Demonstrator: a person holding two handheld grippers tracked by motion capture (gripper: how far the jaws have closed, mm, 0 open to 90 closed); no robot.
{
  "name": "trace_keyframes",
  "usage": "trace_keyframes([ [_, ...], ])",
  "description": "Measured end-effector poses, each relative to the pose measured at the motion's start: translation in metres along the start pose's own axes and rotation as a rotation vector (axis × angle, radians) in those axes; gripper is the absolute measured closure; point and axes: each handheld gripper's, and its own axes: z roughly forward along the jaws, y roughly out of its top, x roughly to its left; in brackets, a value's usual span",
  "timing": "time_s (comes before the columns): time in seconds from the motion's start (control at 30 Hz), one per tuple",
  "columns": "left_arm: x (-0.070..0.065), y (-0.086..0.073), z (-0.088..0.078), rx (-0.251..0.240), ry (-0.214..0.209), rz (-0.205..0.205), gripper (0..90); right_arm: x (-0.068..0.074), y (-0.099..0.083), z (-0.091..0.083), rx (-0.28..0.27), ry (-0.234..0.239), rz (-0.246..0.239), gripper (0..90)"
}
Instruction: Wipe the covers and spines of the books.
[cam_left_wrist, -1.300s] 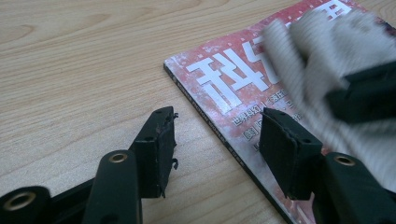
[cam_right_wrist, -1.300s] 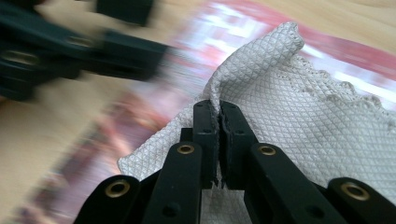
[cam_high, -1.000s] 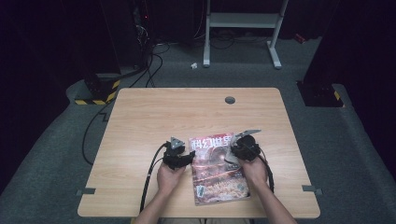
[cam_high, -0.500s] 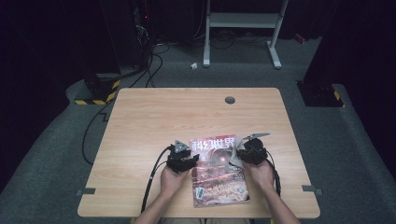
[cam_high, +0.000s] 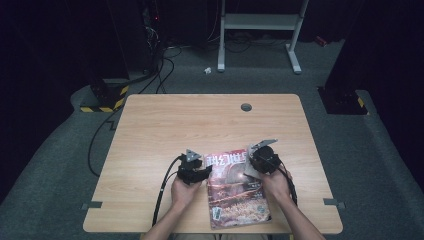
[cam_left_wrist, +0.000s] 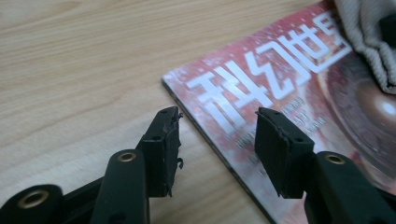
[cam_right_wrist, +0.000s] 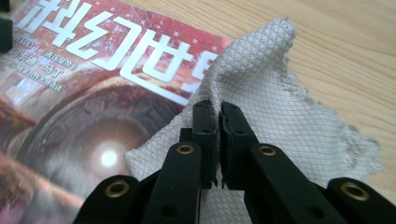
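— So, where does the magazine (cam_high: 235, 187) lie?

— Low and centre in the high view, flat on the wooden table (cam_high: 165, 125), its red cover up and its white title at the end farther from the person. Both hands come in from the bottom edge on either side of it.

— And the right gripper (cam_right_wrist: 217, 140)?

— Its jaws are pressed together on a fold of the grey cloth (cam_right_wrist: 280, 107). In the right gripper view the waffle-textured cloth bunches up between the pads and spreads to the right half of the frame, partly over the magazine's cover and partly over bare wood. In the high view that gripper (cam_high: 255, 167) sits at the magazine's upper right corner.

— What about the left gripper (cam_left_wrist: 217, 135)?

— Spread, with nothing pinched. Its jaws have just been opening a little. In the left gripper view they straddle the magazine's edge: one jaw over the wood, the other over the cover, near the title corner. Whether the tips touch the surface I cannot tell.

— Does the cloth show there too?

— Yes, in the upper right corner of that frame, lying on the cover.
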Motion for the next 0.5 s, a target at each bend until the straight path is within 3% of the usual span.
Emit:
trace_keyframes([
  [0.13,0.003,-0.001,0.003,-0.023,-0.004,0.041,46.7,0.005,0.008,0.014,0.011,0.016,0.005,85.2],
  [0.2,0.003,-0.001,0.004,-0.025,-0.004,0.038,46.7,0.012,0.011,0.017,0.009,0.043,0.003,85.1],
  [0.37,0.002,-0.001,0.004,-0.026,-0.002,0.033,46.7,0.051,0.025,0.03,-0.01,0.146,-0.051,85.2],
  [0.5,0.002,-0.001,0.004,-0.025,-0.001,0.035,46.7,0.078,0.037,0.037,-0.009,0.198,-0.096,85.1],
])
